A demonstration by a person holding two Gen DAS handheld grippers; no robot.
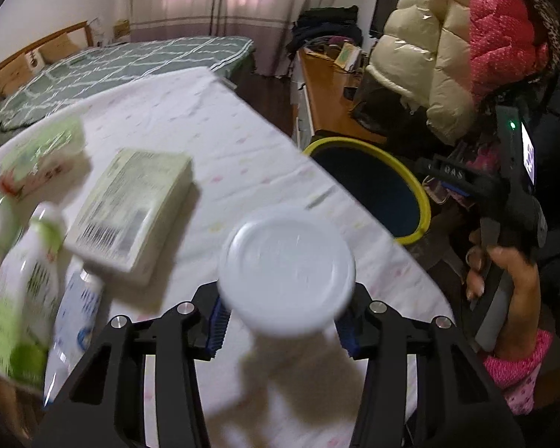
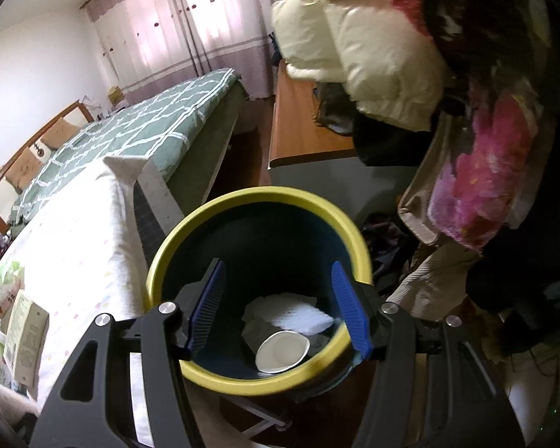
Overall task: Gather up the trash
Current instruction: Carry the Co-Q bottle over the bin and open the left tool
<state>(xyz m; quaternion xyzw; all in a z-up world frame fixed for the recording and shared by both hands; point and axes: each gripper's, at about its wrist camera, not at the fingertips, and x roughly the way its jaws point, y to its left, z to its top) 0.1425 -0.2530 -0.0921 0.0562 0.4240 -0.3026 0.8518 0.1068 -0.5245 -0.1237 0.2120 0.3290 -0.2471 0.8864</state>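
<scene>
Paper cup (image 1: 286,270), white and blurred, sitting clamped between the blue pads (image 1: 217,323) of the left gripper (image 1: 283,321) at lower centre of the left wrist view, its round base facing the lens, held above the dotted white tablecloth (image 1: 220,138). Lying at left of that frame: flat pale box (image 1: 130,209) showing a barcode and print too smeared to read, green-and-white carton (image 1: 41,158) at upper left, green-labelled bottle (image 1: 22,291) and blue-labelled bottle (image 1: 76,321) at lower left, all lettering illegible. Standing at centre right beyond the table edge: dark bin with yellow rim (image 1: 416,190). Gripping the second tool at right edge: hand (image 1: 504,283) in a pink cuff, with pale letters on the black body (image 1: 453,175) too blurred to make out.

Hovering over the yellow-rimmed bin (image 2: 168,246) in the right wrist view: right gripper (image 2: 278,308), blue pads (image 2: 351,310) spread wide with nothing between them. Resting on the bin floor, low between the fingers: another paper cup (image 2: 282,351) on its side, mouth toward the lens, touching crumpled white paper (image 2: 291,308) behind it. Showing at upper left: green checked bed (image 2: 138,127); at lower left, the pale box (image 2: 24,339) on the cloth, print unreadable.
</scene>
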